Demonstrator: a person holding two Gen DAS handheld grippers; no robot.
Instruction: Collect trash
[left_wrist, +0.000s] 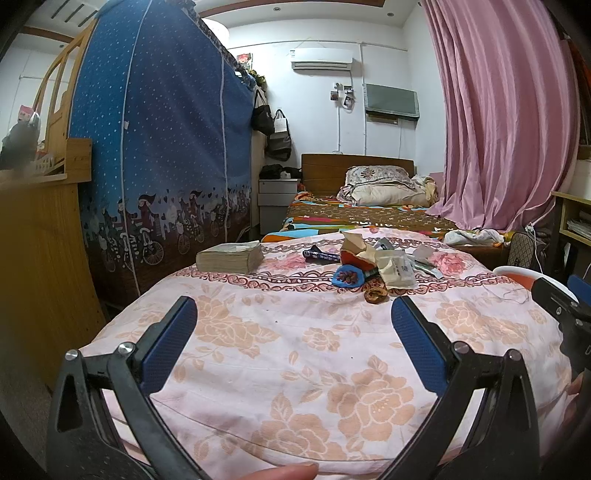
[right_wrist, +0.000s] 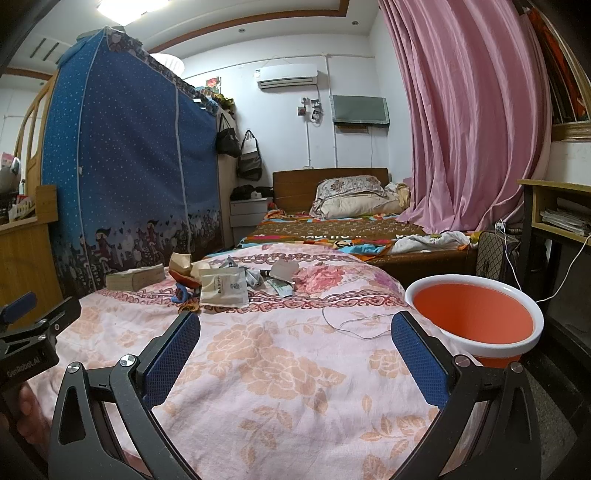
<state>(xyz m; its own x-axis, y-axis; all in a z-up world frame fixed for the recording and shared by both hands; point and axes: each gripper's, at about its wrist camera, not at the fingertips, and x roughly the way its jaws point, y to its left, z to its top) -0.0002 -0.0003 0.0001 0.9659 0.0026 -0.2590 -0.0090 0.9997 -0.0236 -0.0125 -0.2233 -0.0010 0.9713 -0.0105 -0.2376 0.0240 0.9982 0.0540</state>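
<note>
You are reading "GenRobot.AI" on the left gripper; both it and the right gripper are hovering wide open, holding nothing, above the bedspread.

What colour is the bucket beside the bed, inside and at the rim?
Orange inside, white rim: the bucket, clearest in the right wrist view.

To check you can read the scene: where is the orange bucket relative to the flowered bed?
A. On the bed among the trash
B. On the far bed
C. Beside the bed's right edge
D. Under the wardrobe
C: the orange bucket stands off the flowered bed, at its right edge, apart from the trash.
</note>
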